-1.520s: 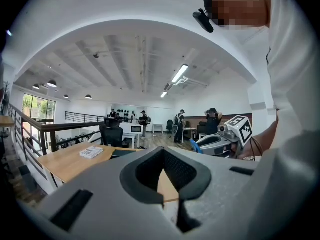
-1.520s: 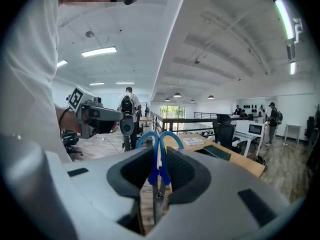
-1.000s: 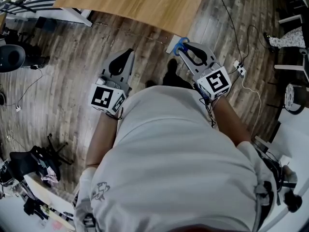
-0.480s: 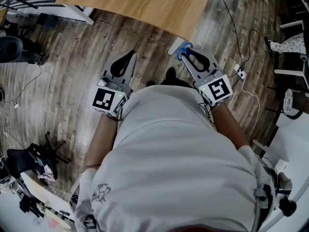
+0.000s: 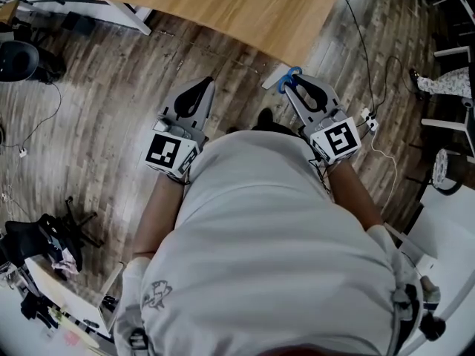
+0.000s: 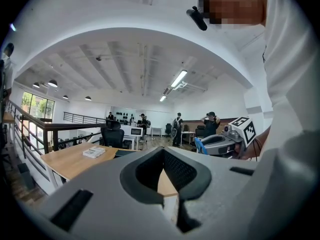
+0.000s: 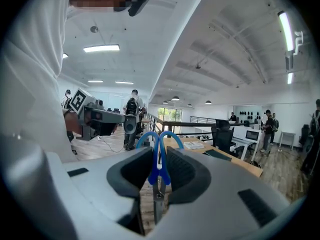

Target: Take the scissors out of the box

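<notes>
The right gripper (image 5: 295, 80) is clamped on the scissors (image 7: 159, 159). Their blue loops stick out past the jaw tips and the blades run back between the pads. They hang in the air over the plank floor (image 5: 111, 102), just short of the corner of the wooden table (image 5: 223, 10). The left gripper (image 5: 199, 87) is beside it, jaws pressed together with nothing in them, and it also points toward the table edge. The person's white shirt (image 5: 267, 243) hides everything below the grippers. Cables (image 5: 360, 43) trail across the floor to a power strip (image 5: 369, 112) at the right. A black chair (image 5: 18, 61) stands far left. People (image 6: 177, 129) stand well back in the room.
</notes>
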Demonstrator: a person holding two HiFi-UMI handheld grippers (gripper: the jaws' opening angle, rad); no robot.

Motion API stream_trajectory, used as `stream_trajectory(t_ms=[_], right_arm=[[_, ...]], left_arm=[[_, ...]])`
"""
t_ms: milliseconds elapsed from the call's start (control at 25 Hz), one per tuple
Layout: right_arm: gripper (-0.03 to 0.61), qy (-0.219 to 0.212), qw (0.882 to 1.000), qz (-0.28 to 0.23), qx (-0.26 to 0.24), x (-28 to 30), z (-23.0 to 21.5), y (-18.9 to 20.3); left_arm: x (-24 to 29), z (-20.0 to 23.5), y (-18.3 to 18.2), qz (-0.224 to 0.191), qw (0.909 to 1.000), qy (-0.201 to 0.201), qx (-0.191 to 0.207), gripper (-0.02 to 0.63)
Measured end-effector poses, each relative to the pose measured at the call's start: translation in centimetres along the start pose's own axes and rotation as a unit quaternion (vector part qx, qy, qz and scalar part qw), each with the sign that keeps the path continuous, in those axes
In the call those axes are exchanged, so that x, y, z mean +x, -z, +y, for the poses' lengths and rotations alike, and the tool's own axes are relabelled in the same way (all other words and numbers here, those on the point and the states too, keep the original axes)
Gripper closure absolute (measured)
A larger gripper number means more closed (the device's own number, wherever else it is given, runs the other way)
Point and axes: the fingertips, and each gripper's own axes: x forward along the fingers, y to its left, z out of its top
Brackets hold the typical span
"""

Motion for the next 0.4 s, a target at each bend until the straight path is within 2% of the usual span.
stream_trajectory(t_ms=[400], right_arm=[[0.485, -0.005, 1.000, 0.000, -0.009, 0.44, 0.38, -0.43]], left_arm=[[-0.67, 0.27, -0.06, -0.005, 1.0000, -0.005, -0.003, 0.609]])
